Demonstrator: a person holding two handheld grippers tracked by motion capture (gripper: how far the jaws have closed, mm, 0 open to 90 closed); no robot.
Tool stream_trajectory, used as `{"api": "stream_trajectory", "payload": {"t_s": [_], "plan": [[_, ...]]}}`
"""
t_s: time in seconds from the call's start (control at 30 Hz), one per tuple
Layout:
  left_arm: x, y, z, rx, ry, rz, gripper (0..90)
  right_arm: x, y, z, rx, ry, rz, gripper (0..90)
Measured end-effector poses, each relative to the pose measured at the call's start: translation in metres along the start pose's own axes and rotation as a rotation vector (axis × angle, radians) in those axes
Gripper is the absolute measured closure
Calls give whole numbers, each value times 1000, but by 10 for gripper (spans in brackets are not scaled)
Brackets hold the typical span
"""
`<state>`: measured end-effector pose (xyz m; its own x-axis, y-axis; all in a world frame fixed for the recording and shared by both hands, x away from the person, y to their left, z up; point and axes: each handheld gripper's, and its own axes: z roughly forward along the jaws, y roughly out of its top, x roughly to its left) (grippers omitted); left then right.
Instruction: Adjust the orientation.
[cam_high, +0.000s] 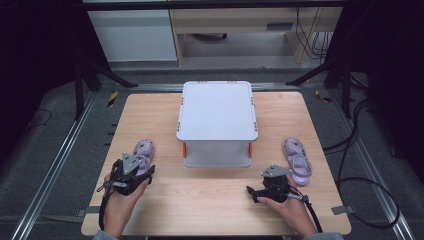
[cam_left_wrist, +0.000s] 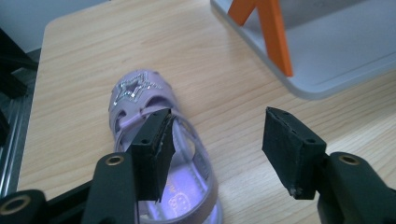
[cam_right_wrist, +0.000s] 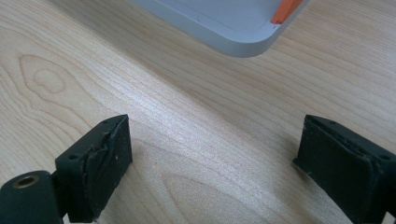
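Left claw (cam_left_wrist: 215, 149) agape over purple sandal (cam_left_wrist: 154, 140); grey rack (cam_high: 217, 125) beyond.

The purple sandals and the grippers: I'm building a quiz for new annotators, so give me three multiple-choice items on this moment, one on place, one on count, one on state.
1. Where does the grey two-tier rack stand?
A. between the two sandals
B. on the floor
C. at the table's near edge

2. How many purple sandals lie on the table?
A. one
B. two
C. four

3. How are the left gripper's fingers?
A. shut on a sandal
B. shut on nothing
C. open

Answers:
1 A: the left sandal and the right sandal lie on either side of it.
2 B: the high view shows one per side.
3 C: the left gripper view shows a wide gap between the fingers, the sandal lying under the left one.
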<state>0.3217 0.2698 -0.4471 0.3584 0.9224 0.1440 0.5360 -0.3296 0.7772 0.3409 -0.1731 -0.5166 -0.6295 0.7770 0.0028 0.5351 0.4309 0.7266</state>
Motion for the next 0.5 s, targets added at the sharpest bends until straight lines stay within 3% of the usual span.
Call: {"api": "stream_trajectory", "payload": {"t_s": [0.2,0.4,0.5], "plan": [[3,-4,11,34,-33,-21,469,0,0,0,0,0,0,100],[11,-4,25,50,-23,-52,482,0,0,0,0,0,0,99],[13,-4,37,72,-53,-60,520,0,0,0,0,0,1,100]]}}
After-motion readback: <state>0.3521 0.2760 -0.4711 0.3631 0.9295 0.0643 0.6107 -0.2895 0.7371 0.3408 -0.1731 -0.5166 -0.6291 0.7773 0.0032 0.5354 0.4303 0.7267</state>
